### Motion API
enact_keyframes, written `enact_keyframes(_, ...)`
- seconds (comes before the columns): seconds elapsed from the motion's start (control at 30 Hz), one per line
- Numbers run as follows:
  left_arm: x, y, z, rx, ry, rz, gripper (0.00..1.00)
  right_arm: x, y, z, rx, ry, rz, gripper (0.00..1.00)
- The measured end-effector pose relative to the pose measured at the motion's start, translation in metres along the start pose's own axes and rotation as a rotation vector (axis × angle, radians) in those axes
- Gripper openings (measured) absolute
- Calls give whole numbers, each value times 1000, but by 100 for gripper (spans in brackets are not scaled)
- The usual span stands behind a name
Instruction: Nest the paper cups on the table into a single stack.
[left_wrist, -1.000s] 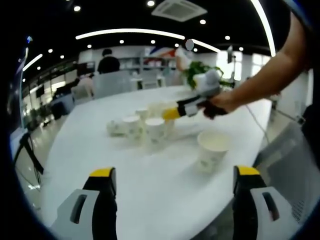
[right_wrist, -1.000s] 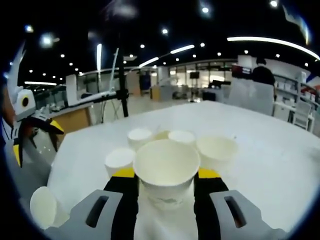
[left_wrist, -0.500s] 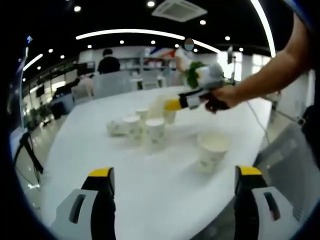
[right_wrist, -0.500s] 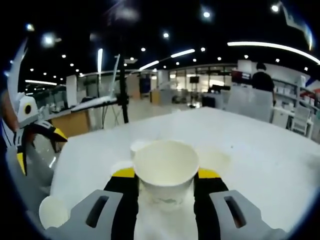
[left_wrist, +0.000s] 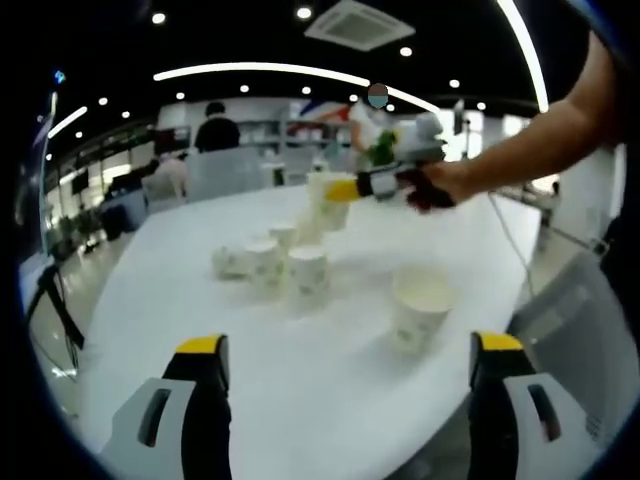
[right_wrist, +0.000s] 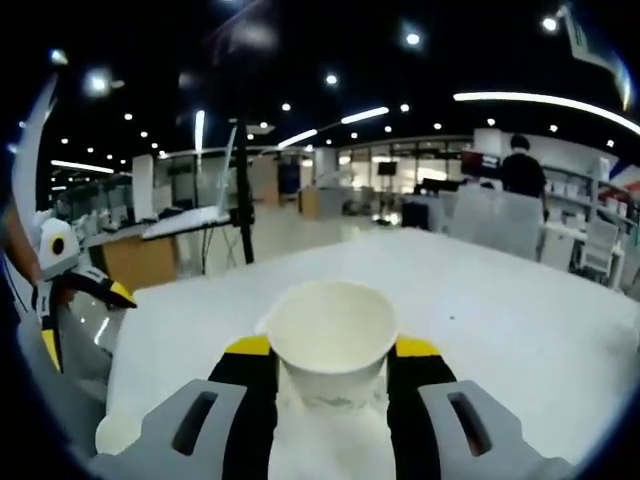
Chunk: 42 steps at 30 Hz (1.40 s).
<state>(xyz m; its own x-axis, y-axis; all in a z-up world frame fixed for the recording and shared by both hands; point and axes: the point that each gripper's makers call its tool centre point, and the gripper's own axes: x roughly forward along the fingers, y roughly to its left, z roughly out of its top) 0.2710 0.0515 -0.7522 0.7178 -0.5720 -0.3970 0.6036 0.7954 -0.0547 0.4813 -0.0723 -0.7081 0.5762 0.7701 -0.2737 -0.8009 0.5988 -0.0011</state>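
My right gripper (right_wrist: 330, 365) is clamped on a paper cup (right_wrist: 332, 342), which stands upright between the jaws, mouth up, its long axis running roughly vertical. In the left gripper view that same held cup (left_wrist: 326, 198) hangs in the air above the white tabletop (left_wrist: 300, 390), over the cluster of loose cups (left_wrist: 272, 265) (three or four upright, one seemingly lying on its side at the left end). A wider, single cup (left_wrist: 421, 310) stands apart, mouth up, nearer the tabletop's right edge. My left gripper (left_wrist: 345, 385) is spread wide with nothing between its jaws, held low over the near edge. There is bare tabletop in front of it and all around the cluster.
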Motion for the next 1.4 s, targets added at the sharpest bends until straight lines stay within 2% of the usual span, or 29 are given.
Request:
enact_keyframes(0.17,0,4,-2,14,15,24,99,-3,-2,7,-2,-3,-4,39)
enact_keyframes(0.4,0,2,1,4,5,16,99,-5,-4,19,-6,-10,-5,39)
enact_keyframes(0.73,-4,2,3,12,4,23,99,-6,-4,23,-11,-18,-14,39)
enact_keyframes(0.87,-3,0,-2,41,25,13,99,-7,-4,23,7,-24,-14,39)
enact_keyframes(1.03,-4,-5,-7,37,57,-17,97,-10,-3,29,8,-31,-18,39)
enact_keyframes(1.1,-4,-6,-7,70,57,-11,98,-11,-3,29,4,-31,-19,39)
enact_keyframes(1.23,-5,-4,-8,47,68,-9,99,-13,-3,30,-10,-28,-21,39)
enact_keyframes(1.4,-5,-6,-10,71,80,-14,99,-14,-2,30,-18,-25,-22,39)
